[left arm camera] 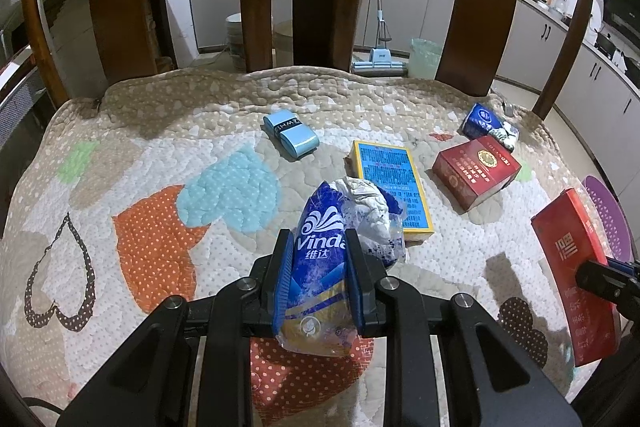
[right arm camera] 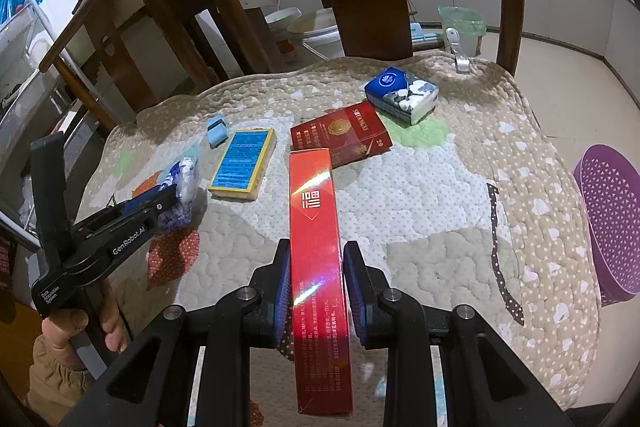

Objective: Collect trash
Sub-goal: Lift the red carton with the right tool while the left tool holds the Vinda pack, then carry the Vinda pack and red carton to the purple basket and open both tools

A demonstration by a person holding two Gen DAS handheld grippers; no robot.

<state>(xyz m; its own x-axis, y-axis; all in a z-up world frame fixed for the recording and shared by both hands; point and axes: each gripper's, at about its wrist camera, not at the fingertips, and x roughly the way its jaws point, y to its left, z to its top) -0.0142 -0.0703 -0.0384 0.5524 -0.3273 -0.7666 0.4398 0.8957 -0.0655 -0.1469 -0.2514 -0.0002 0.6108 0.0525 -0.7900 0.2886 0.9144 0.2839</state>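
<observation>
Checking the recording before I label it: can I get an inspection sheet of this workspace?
Surface: quilted heart-print cushion on a wooden chair.
Job's things: Vinda tissue wrapper, long red carton, both held; red cigarette pack, blue-and-yellow box, tissue pack, small blue box lying loose.
Clutter: metal clip.
Grippers: left hand-held gripper shut on wrapper; right hand-held gripper shut on carton.
Cables: nothing seen.
Surroundings: purple perforated basket, lined bin, mop.
</observation>
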